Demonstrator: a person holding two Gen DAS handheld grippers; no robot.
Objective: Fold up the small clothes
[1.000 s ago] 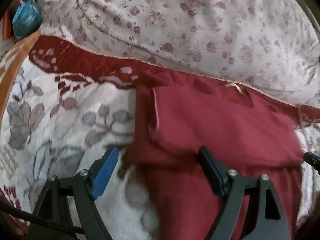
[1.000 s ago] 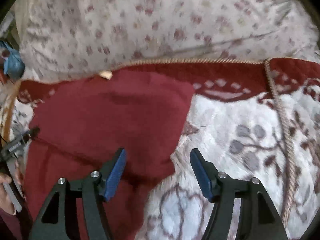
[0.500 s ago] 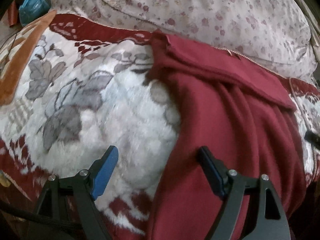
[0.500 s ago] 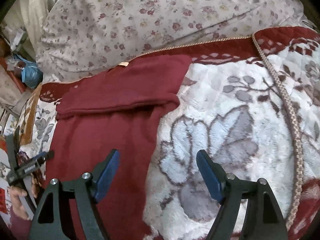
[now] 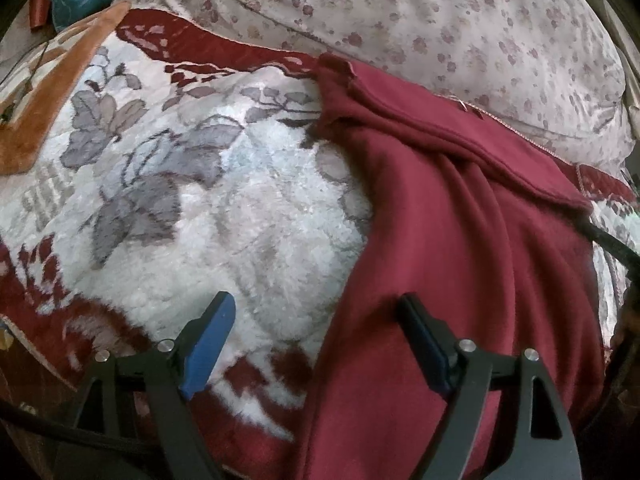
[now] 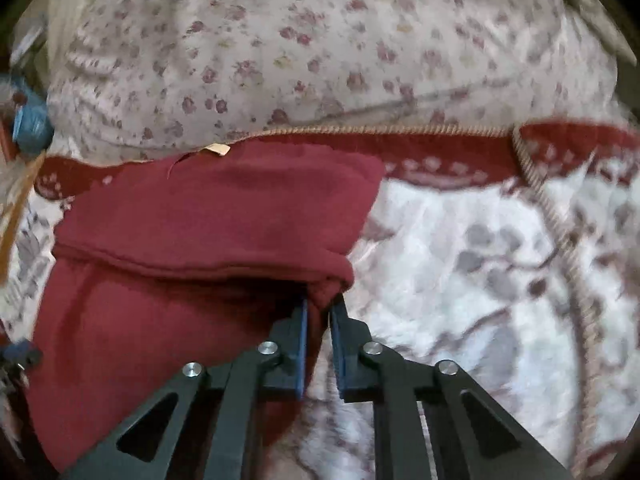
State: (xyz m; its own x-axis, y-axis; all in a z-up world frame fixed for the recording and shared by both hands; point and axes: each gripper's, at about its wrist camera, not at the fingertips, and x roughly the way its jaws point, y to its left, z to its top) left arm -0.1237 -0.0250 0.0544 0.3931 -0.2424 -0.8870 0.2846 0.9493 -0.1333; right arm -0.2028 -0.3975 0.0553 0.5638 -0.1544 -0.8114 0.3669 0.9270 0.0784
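Right wrist: right claw (image 6: pixel 319 305) pinched on maroon garment (image 6: pixel 192 280) edge.

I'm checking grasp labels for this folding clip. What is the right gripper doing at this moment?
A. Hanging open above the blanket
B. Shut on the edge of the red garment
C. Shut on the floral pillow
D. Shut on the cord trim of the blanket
B: in the right wrist view the right gripper has its jaws nearly together with a fold of the red garment pinched between them, beside the blanket.
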